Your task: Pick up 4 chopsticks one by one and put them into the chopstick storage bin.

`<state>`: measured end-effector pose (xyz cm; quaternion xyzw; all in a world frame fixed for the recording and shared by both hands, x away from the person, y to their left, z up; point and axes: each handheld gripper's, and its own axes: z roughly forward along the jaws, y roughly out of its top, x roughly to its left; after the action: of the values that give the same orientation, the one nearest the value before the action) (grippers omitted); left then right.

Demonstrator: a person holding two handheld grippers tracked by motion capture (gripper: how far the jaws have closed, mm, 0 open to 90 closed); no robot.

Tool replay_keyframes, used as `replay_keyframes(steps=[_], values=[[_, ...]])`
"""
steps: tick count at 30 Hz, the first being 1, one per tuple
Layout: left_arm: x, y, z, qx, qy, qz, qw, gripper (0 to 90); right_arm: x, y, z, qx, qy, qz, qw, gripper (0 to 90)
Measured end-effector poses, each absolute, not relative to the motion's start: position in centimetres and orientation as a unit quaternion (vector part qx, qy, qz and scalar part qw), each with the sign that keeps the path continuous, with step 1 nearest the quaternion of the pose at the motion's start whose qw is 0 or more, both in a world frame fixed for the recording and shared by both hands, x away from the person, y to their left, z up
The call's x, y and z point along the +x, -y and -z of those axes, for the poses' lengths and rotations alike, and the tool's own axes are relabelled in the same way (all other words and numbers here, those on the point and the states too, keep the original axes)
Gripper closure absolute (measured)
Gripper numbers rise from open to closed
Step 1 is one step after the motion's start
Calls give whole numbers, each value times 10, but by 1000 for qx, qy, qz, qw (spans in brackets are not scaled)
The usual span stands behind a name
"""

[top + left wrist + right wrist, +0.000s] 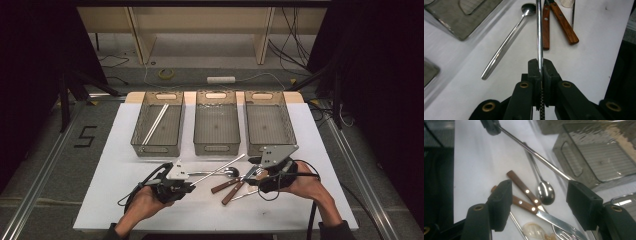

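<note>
The left gripper is clamped on one end of a metal chopstick, which slants up off the white table towards the three grey bins. The right gripper stands with its jaws wide apart and holds nothing; below it lie two wooden-handled utensils and a spoon

In the left gripper view the metal rod runs off the top edge, so its far end is cut off, and its near end is buried between the closed jaws. The right gripper view crops the fork and knife tips at the bottom edge, and a pale, blurred object there cannot be identified.
</note>
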<state>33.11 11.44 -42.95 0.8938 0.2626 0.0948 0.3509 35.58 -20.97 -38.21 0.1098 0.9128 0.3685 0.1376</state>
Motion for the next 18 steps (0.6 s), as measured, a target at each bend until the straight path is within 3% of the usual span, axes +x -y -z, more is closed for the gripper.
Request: replay_keyframes(steps=[18], values=[[353,-148,421,857,-330,-114,379,860,340,248,421,229,-858,-436,144,354]])
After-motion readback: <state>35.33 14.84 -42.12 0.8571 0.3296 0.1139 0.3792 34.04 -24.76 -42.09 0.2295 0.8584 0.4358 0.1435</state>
